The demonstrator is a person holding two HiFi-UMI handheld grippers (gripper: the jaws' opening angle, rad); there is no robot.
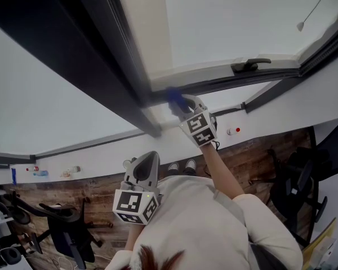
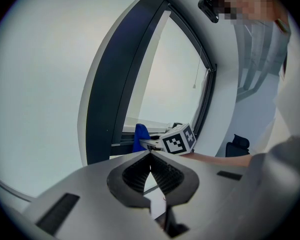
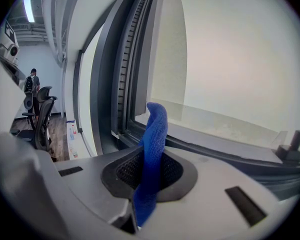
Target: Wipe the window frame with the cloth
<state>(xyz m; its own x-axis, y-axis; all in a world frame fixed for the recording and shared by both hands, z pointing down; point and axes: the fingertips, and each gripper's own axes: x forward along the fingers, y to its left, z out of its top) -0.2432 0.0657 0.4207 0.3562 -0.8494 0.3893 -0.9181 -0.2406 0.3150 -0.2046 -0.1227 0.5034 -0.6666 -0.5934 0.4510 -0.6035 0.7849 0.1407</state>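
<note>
Qty: 1 cloth (image 1: 173,97), 1 L gripper (image 1: 148,157), 1 R gripper (image 1: 184,103), 1 window handle (image 1: 250,65), 2 shoes (image 1: 190,165).

Your light comes flat and white through the panes (image 1: 231,21) beside the window frame (image 1: 107,55), which reads nearly black against them. Below the frame the floor (image 1: 253,156) is dim. At the frame the cloth (image 1: 174,97) smears with blur. Both gripper views bend the frame and darken at their rims.

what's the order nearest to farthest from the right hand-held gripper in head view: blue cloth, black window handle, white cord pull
1. Blue cloth, in its jaws.
2. Black window handle, to the right.
3. White cord pull, far top right.
</note>
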